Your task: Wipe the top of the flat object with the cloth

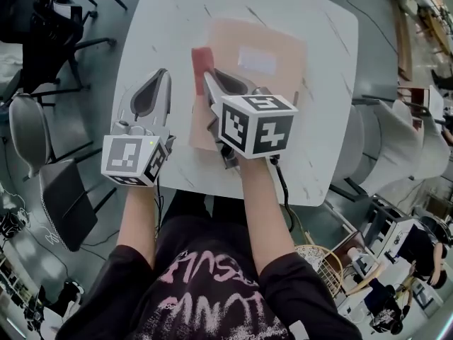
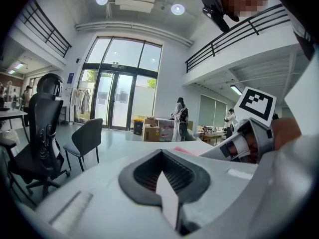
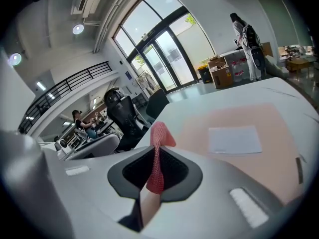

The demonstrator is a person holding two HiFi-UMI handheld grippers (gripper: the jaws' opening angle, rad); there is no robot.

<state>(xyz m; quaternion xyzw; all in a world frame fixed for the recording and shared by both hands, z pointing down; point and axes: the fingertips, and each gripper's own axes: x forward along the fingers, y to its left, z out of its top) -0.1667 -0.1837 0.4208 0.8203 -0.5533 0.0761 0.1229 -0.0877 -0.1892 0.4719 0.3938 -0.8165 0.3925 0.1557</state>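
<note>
The right gripper [image 1: 209, 80], clamped on the red cloth [image 1: 201, 59], hides the near left corner of the peach, white-labelled flat object [image 1: 279, 48]; the left gripper [image 1: 161, 76] is clenched, empty.

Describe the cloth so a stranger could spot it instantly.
On the white table lies a pale peach flat sheet with a white label. Near its left edge, the right tool is shut on a narrow red mesh cloth, the only red thing there.

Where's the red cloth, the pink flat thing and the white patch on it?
red cloth [image 3: 156, 158]: right gripper view, its middle.
pink flat thing [image 1: 225, 37]: head view, bare top-left part.
white patch [image 1: 257, 60]: head view, its centre.
</note>
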